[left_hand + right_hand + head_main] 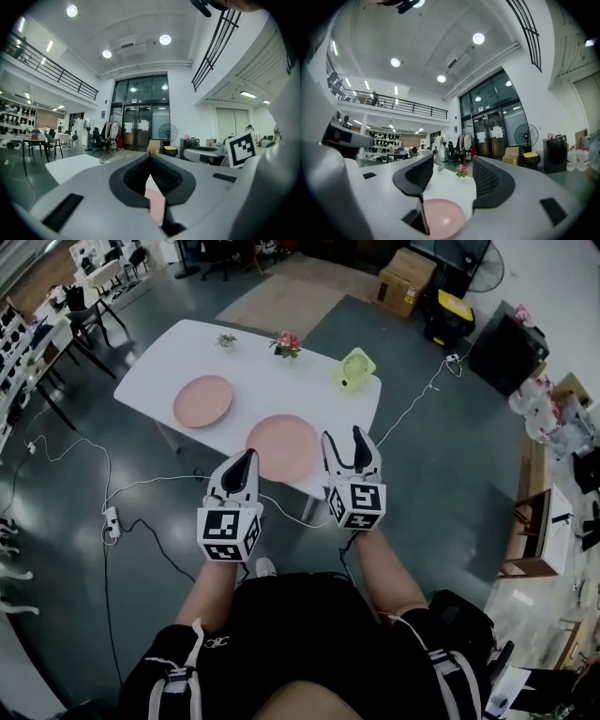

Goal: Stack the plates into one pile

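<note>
Two pink plates lie apart on the white table: the near plate by the front edge and the far plate to its left. My left gripper hovers in front of the table's edge, jaws shut with nothing held. My right gripper stands open just right of the near plate, empty. In the right gripper view the near plate shows low between the open jaws of the right gripper. The left gripper view shows only a sliver of pink plate below the closed tips of the left gripper.
A flower pot, a small plant and a green fan-like object stand along the table's far side. Cables run over the floor under and left of the table. A cardboard box and a yellow-lidded case sit beyond.
</note>
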Demonstrator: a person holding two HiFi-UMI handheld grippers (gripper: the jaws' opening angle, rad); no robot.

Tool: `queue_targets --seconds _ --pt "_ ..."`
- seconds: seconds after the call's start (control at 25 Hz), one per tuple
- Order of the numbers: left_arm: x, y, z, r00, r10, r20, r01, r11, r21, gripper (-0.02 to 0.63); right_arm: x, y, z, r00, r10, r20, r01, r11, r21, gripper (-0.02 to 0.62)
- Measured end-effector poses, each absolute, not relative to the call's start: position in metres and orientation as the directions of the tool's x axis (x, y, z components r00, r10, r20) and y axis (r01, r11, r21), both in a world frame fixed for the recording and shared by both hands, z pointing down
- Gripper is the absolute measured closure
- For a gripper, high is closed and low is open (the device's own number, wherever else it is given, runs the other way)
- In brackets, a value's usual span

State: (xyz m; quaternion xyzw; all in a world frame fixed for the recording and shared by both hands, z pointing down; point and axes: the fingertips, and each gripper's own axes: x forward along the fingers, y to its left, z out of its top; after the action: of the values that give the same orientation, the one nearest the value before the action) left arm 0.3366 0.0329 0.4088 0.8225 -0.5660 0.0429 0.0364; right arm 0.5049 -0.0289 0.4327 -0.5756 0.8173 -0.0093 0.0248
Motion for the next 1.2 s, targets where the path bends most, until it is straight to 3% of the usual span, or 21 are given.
queue_targets --seconds 0.16,0.36,0.6,0.84,1.0,1.04,1.08,1.2 --pt "0.318 0.035 0.419 0.318 -0.939 0.131 -0.947 -0.321 -0.001 0.592 0.499 -0.070 0.512 -0.322 -0.934 0.151 -0.947 0.317 -0.059 0.335" --pt "0.273 0.039 0.437 0.255 -0.951 0.176 -0.966 -0.259 -0.003 0.592 0.477 -0.101 0.636 -0.315 -0.827 0.466 -0.948 0.298 -0.112 0.339" --pt "0.227 0.049 0.453 0.193 -0.958 0.213 -0.981 -0.191 0.027 0.592 0.476 -0.092 0.724 -0.237 -0.677 0.697 -0.956 0.037 -0.290 0.349" --pt "0.200 0.051 0.456 0.157 -0.964 0.216 -0.988 -0.155 0.027 0.592 0.465 -0.089 0.768 -0.256 -0.575 0.777 -0.888 -0.178 -0.424 0.376" --pt "0.188 0.053 0.458 0.148 -0.965 0.215 -0.989 -0.144 0.031 0.592 0.459 -0.088 0.773 -0.277 -0.539 0.795 -0.870 -0.212 -0.446 0.399" --pt "0.186 0.053 0.458 0.147 -0.965 0.215 -0.989 -0.144 0.033 0.592 0.457 -0.089 0.773 -0.288 -0.530 0.798 -0.864 -0.215 -0.455 0.430" --pt "0.185 0.052 0.459 0.148 -0.965 0.215 -0.989 -0.144 0.034 0.592 0.456 -0.089 0.772 -0.296 -0.523 0.799 -0.851 -0.236 -0.470 0.512" --pt "0.184 0.050 0.459 0.158 -0.964 0.214 -0.987 -0.154 0.037 0.592 0.457 -0.087 0.774 -0.325 -0.515 0.793 -0.767 -0.348 -0.540 0.553"
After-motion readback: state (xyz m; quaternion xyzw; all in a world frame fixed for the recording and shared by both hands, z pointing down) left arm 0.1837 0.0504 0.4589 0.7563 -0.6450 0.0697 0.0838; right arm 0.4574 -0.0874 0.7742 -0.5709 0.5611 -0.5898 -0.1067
